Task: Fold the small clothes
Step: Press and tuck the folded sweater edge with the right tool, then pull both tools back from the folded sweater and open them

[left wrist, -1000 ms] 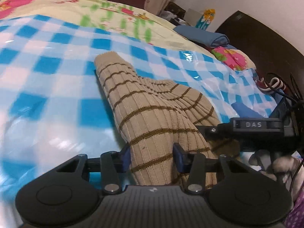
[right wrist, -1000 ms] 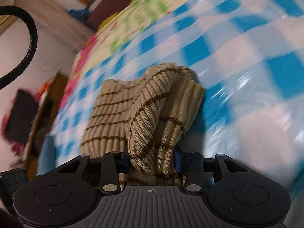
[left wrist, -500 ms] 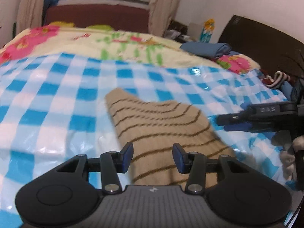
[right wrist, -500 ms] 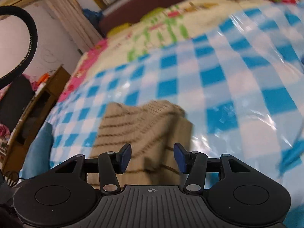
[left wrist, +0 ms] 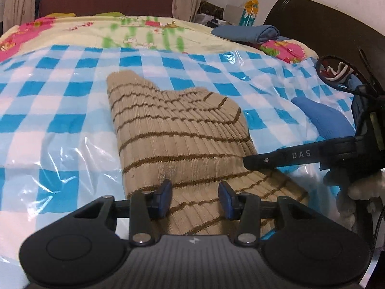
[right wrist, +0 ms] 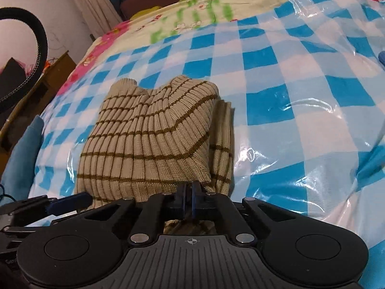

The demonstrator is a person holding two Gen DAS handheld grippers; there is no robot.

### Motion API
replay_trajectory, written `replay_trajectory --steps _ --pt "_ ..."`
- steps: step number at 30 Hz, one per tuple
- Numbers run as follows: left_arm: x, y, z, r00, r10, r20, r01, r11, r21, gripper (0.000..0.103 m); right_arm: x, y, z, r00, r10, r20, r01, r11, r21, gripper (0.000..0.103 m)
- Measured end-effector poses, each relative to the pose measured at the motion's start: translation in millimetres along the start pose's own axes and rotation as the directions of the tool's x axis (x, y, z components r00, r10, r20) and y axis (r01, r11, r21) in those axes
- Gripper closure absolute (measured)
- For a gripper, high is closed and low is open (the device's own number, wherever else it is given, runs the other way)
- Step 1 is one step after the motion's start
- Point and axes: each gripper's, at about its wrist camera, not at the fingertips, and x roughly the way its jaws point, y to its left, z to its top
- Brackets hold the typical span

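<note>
Beige ribbed sweater [left wrist: 178, 142] folded on checked plastic sheet [left wrist: 60, 130]; left gripper [left wrist: 195, 198] parted, right gripper [right wrist: 189, 198] closed, empty.

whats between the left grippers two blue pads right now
In the left wrist view, the striped beige knit garment lies between and below the pads of the left gripper, which stand apart and do not press it.

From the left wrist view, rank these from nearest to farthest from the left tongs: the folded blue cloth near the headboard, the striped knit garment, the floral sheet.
1. Striped knit garment: right at the left tongs, lying between the open fingers.
2. Floral sheet: beyond the checked plastic cover, across the middle distance.
3. Folded blue cloth: far right, by the dark headboard.
</note>
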Motion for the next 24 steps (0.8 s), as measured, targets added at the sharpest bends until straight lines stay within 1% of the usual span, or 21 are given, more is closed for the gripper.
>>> replay_trajectory --steps 2,4,6,8,9,11,13,15,17,18,20,21,24 --pt "-11 -1 3 0.999 0.014 0.034 -0.014 1.0 0.011 0.054 -11 7 3 1.0 0.006 0.017 -0.006 1.0 -0.005 0.102" --pt "-19 -2 6 0.998 0.035 0.057 -0.036 0.999 0.025 0.054 -29 14 5 0.998 0.012 0.068 -0.012 1.0 -0.013 0.087" --pt "-21 -2 8 0.997 0.042 0.062 -0.044 0.998 0.036 0.054 -42 24 9 0.994 0.031 0.106 -0.026 0.999 -0.044 0.087" --pt "-19 -4 6 0.998 0.028 0.051 -0.03 0.999 0.034 0.054 -44 36 16 0.992 0.067 0.104 -0.058 0.995 -0.084 0.087" --pt "-15 -6 4 0.999 0.022 0.04 -0.023 0.999 0.036 0.054 -40 40 19 0.993 0.067 0.101 -0.056 0.993 -0.107 0.087" --pt "-8 -11 -1 1.0 0.013 0.008 -0.013 0.999 0.042 0.054 -23 43 27 0.996 0.029 0.082 -0.019 0.992 -0.125 0.087" --pt "2 -15 -9 0.998 0.012 -0.058 -0.009 0.999 0.038 0.054 -1 34 29 0.998 -0.048 0.035 0.051 0.994 -0.097 0.088" --pt "7 -18 -16 0.996 0.027 -0.085 -0.023 0.999 0.046 0.054 11 23 25 0.998 -0.056 0.007 0.056 0.995 -0.078 0.089" --pt "7 -23 -19 0.995 0.051 -0.086 -0.045 0.997 0.062 0.054 3 24 20 0.997 -0.067 0.029 0.069 0.993 -0.097 0.089" --pt "4 -24 -18 0.995 0.054 -0.085 -0.05 0.997 0.057 0.054 -2 24 17 0.997 -0.072 0.038 0.075 0.993 -0.088 0.088" --pt "-2 -28 -16 0.996 0.056 -0.075 -0.052 0.997 0.052 0.053 -19 21 10 0.997 -0.059 0.044 0.062 0.996 -0.061 0.087" --pt "-6 -30 -16 0.996 0.06 -0.065 -0.056 0.997 0.054 0.053 -29 21 5 0.998 -0.042 0.052 0.045 0.997 -0.058 0.084" --pt "-12 -33 -19 0.995 0.076 -0.064 -0.072 0.996 0.061 0.053 -56 26 -13 0.998 0.049 0.05 -0.045 0.997 -0.062 0.083"
